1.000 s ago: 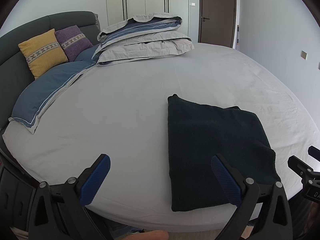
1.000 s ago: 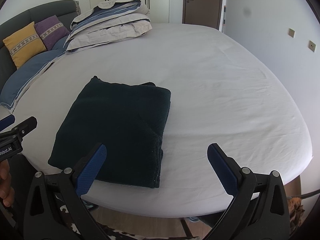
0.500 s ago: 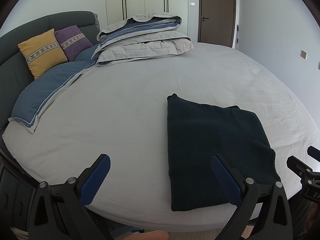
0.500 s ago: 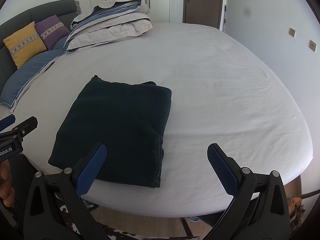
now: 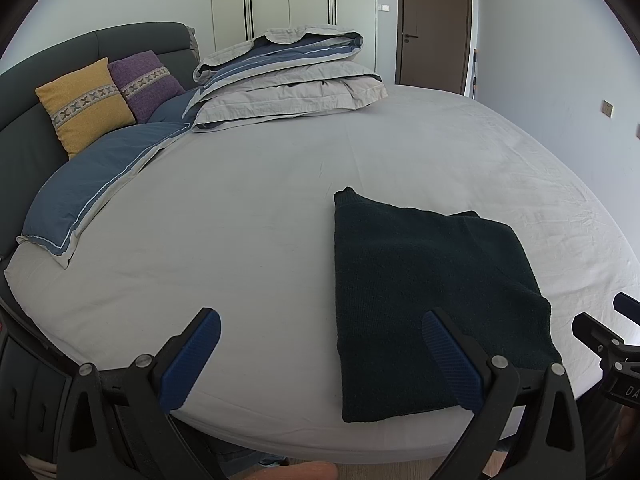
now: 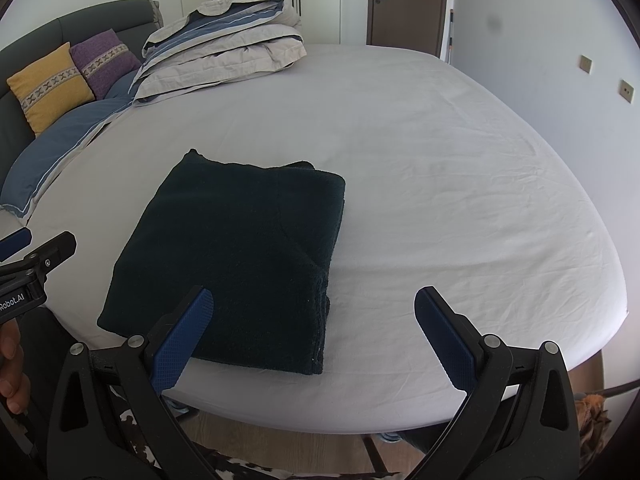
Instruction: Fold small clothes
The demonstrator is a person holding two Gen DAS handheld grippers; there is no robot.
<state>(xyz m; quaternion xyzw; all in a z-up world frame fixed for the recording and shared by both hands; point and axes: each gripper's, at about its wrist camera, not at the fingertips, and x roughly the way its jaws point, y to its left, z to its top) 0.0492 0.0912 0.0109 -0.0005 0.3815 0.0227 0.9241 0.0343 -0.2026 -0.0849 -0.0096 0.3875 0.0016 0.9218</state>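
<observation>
While the dark green knitted garment (image 6: 236,256) lies folded on the white-sheeted bed (image 6: 440,184), both grippers hover apart from it. Left gripper (image 5: 320,356) at seven o'clock and right gripper (image 6: 312,336) at five o'clock hold their fingers spread, empty.

Both my wrist cams look forward from the bed's (image 5: 256,240) near edge, close and low. Both share the folded dark garment (image 6: 240,256); left cam sits further left.

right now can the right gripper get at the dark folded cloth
Probably yes: the right gripper is open at the near edge of the dark folded cloth, with nothing on the bed between them.
</observation>
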